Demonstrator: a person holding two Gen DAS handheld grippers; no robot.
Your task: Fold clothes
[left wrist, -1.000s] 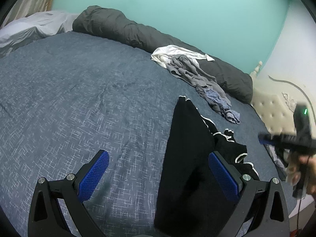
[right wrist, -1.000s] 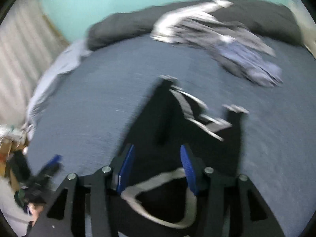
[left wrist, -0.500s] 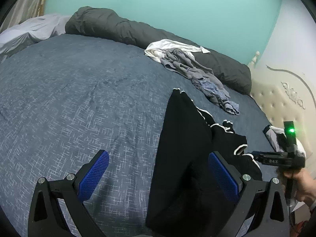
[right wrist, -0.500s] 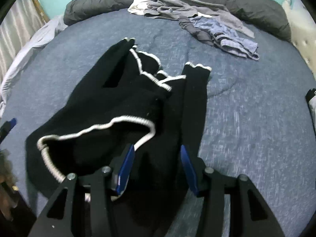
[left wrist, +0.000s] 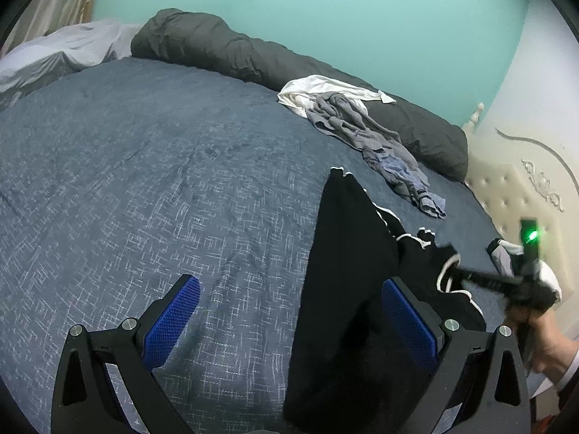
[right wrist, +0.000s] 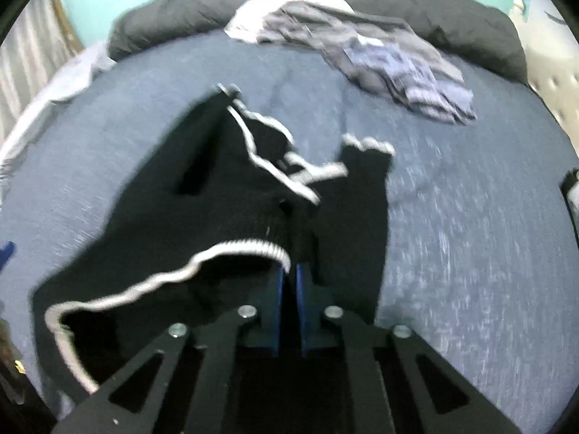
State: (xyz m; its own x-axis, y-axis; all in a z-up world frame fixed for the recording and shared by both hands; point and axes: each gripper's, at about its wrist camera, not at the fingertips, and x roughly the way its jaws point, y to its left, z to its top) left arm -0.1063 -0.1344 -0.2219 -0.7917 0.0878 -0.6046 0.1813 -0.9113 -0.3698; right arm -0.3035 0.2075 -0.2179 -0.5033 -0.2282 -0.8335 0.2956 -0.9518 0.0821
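Right gripper (right wrist: 288, 282) jaws newly closed, seemingly on blurred black garment (right wrist: 217, 195); left gripper (left wrist: 289, 320) jaws wide apart.

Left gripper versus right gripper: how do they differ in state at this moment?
The left gripper is wide open, its blue pads far apart; the right gripper is closed, its pads nearly touching. The left gripper holds nothing, though one pad sits beside the black garment; the right gripper appears to pinch that garment near its white-trimmed edge. The left wrist view is sharp; the right wrist view is motion-blurred. Both are over the blue bedspread.
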